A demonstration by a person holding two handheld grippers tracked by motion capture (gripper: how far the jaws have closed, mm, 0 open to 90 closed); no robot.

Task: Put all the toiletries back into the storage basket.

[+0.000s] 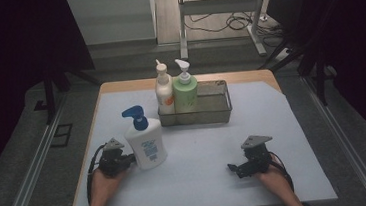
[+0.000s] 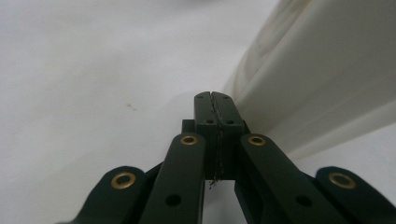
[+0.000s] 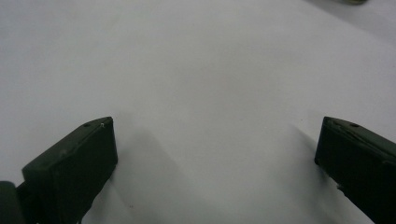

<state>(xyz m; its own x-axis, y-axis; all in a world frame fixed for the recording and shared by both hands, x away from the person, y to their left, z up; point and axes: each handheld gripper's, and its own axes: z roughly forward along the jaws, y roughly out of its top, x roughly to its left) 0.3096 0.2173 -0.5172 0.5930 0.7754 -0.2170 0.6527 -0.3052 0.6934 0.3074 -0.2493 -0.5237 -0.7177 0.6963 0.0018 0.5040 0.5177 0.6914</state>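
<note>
White plastic pump bottle with blue pump head (image 1: 146, 144): upright on the white table cover (image 1: 202, 171), near its left front, well in front of the wire mesh basket (image 1: 219, 111). My left gripper (image 1: 126, 160) sits just beside its base, jaws pressed together on nothing; bottle wall (image 2: 317, 79) just right of them. My right gripper (image 1: 234, 168): jaws spread wide, low over bare cover. Basket holds a cream pump bottle (image 1: 164, 92) and a green pump bottle (image 1: 185, 91).

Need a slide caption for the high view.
Left tool shut beside a blue-pump bottle; right tool open on the mat; two bottles stand in the basket.
</note>
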